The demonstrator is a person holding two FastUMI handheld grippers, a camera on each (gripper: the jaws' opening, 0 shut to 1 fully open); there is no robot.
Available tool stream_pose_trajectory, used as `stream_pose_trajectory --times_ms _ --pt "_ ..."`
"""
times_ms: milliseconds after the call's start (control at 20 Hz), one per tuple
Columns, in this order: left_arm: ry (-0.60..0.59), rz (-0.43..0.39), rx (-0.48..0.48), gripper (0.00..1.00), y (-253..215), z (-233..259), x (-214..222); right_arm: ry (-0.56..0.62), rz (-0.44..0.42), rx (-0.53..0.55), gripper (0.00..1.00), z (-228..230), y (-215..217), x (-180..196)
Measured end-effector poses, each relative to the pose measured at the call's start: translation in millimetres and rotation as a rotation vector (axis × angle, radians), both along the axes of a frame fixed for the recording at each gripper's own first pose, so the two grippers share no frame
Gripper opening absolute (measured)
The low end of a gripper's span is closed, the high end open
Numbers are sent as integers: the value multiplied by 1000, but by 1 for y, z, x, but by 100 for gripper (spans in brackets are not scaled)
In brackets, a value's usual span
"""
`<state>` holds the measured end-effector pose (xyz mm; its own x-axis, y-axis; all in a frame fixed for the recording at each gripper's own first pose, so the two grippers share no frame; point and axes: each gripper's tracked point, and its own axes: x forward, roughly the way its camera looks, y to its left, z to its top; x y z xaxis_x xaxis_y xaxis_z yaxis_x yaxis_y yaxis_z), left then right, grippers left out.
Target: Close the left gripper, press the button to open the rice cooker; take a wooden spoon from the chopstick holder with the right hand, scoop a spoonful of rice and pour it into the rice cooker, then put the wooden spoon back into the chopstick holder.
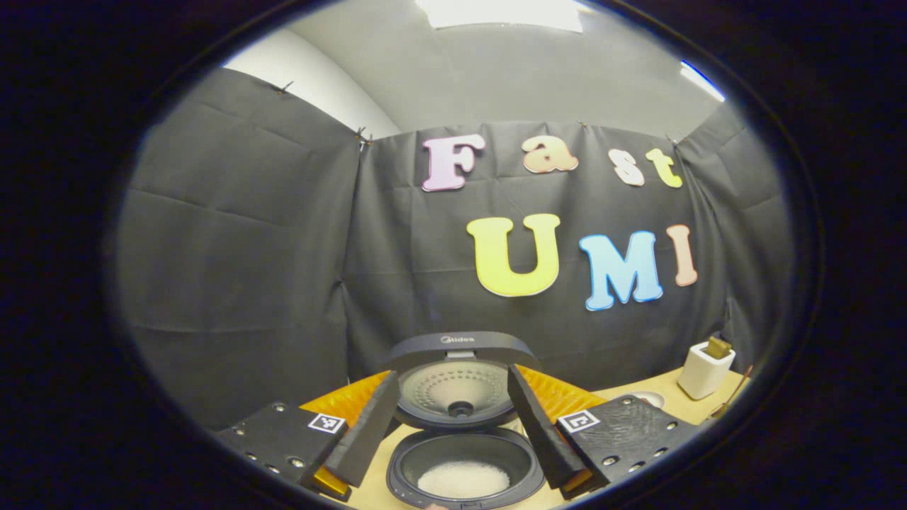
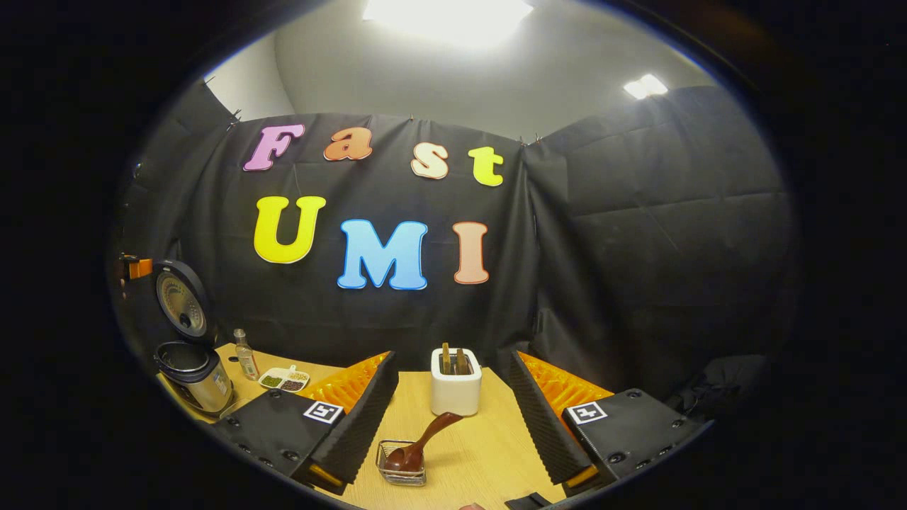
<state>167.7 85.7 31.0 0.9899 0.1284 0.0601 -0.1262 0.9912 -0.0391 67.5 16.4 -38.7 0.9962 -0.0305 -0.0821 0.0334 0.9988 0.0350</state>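
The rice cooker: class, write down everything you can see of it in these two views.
The dark, round rice cooker stands on the pale wooden table with its lid swung fully open and upright. The lid's inner plate looks like dimpled metal with a dark centre knob. The dark inner pot holds a shallow patch of white rice. In the right gripper view its body looks like shiny steel under a dark rim. The left gripper hangs open in front of it, fingers either side, not touching.

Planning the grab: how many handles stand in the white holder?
2: left handle and right handle, side by side in the white holder; shorter ones may hide inside.
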Motion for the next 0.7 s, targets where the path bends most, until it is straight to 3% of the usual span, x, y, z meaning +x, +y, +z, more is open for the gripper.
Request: stream_pose_trajectory --times_ms 250,700 --pt "-45 39 -13 93 15 24 -39 93 45 50 99 -34 8 18" --pt "6 96 22 91 45 13 -88 236 75 109 98 -99 23 61"
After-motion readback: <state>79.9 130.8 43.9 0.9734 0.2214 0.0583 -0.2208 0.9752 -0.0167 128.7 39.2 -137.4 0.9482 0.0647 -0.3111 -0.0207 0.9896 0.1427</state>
